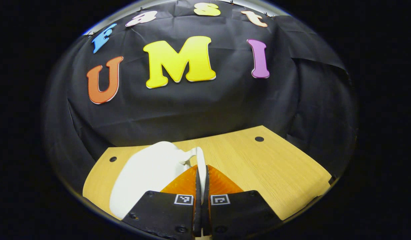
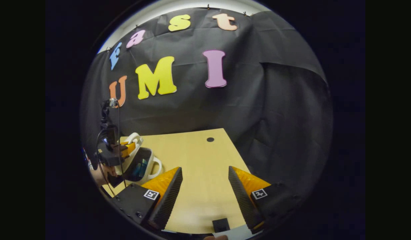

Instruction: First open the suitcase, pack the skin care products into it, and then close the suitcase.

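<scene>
Two grippers are at work over the pale wooden bench (image 2: 198, 160), and they are doing different things. The left gripper (image 1: 201, 181) has its fingers pressed together on the thin edge of the small white hard-shell suitcase's (image 1: 148, 173) lid, a pinch that lets the lid be swung about its hinge. Seen from the right gripper view, that same left gripper (image 2: 123, 150) sits on top of the raised lid, with a hand (image 2: 100, 175) behind it, and the suitcase (image 2: 142, 163) stands partly open near the bench's left edge.

That farther view reveals what the left gripper view cannot: the dark interior with something blue-green lying inside, probably skin care products, though too small to be sure. I judge the lid is being closed.

Meanwhile the right gripper (image 2: 205, 186) hangs over bare bench to the right of the suitcase, fingers wide apart and holding nothing.
</scene>
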The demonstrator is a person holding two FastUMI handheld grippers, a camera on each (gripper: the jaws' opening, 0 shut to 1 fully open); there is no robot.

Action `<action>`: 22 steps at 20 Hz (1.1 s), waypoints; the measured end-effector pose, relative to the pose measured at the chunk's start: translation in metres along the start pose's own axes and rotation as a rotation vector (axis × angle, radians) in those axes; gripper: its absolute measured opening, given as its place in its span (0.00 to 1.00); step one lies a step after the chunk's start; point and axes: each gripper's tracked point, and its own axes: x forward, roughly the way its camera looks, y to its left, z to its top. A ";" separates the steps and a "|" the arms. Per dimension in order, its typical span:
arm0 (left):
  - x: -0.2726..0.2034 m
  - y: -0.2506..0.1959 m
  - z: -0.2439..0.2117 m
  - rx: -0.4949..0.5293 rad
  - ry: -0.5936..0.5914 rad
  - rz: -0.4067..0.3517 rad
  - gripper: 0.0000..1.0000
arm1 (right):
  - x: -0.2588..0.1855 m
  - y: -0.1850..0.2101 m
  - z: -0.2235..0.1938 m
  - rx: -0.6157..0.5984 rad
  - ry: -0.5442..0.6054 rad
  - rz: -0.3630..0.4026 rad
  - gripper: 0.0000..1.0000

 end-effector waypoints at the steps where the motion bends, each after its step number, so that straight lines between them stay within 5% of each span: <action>1: 0.004 -0.007 -0.006 0.016 0.005 -0.001 0.05 | 0.000 -0.008 -0.003 0.000 0.007 -0.013 0.82; 16: 0.043 -0.044 -0.076 0.080 0.169 0.037 0.05 | 0.020 -0.025 -0.015 -0.003 0.061 0.006 0.81; 22: 0.044 -0.059 -0.087 -0.009 0.254 -0.037 0.23 | 0.031 -0.019 -0.011 0.032 0.039 0.056 0.82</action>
